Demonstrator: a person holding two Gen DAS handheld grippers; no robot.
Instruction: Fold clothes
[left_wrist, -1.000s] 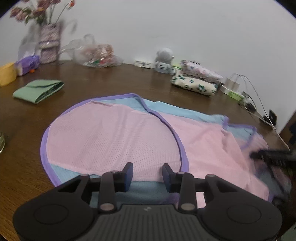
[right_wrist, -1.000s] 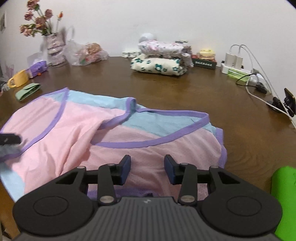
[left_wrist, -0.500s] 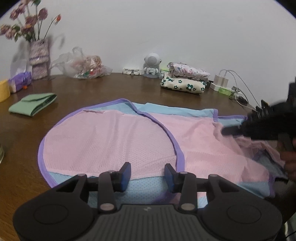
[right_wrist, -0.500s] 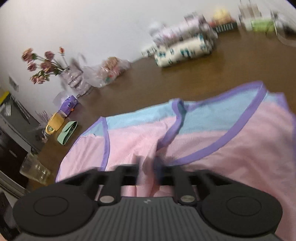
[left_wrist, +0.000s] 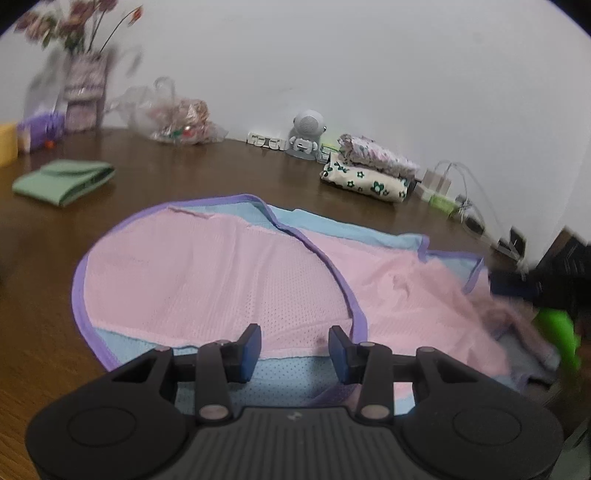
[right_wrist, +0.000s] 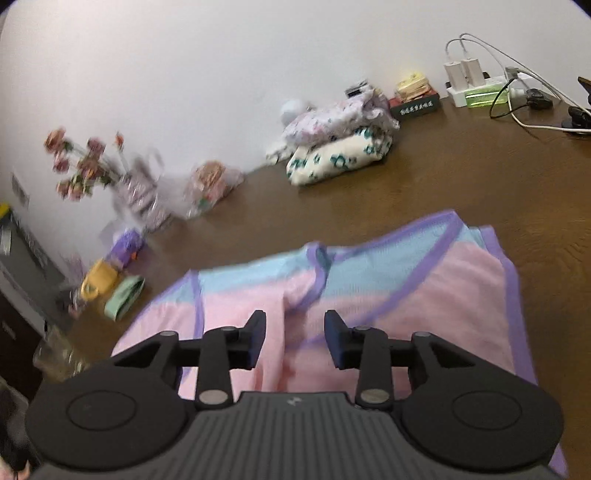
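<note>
**Pink mesh garment, spread flat, awaiting next fold**

Item: pink mesh garment with pale blue panels and purple binding (left_wrist: 207, 280), lying spread on the brown wooden table (left_wrist: 44, 354). Its left portion lies smooth; its right portion is bunched and rumpled toward the table edge. A curved purple trim line (left_wrist: 332, 273) runs across the middle.

Left gripper (left_wrist: 293, 349): hovers low over the near hem, fingers apart, nothing between the pads. The cloth lies beneath them, not pinched.

Right gripper (right_wrist: 294, 339): jaws have just been opening; they now stand apart above a raised pink ridge of the cloth, and nothing is pinched between the pads. From the left wrist view it appears only as a dark blur at the garment's right end.

Also present: two folded floral cloths stacked (right_wrist: 336, 144) by the wall; a folded green cloth (left_wrist: 62, 181); a vase of flowers (left_wrist: 83, 92); a clear plastic bag (left_wrist: 173, 118); a white power strip with chargers and cables (right_wrist: 476, 88).

Handling note, by judgement: the fold is not begun on this piece. Flatten the rumpled right end first. Take each grip on the bound edge rather than open mesh, catching both layers. Lift both sides evenly so that the trim lines meet square. Mesh this thin is likely to slip and sag, so close firmly and keep the cloth low.
</note>
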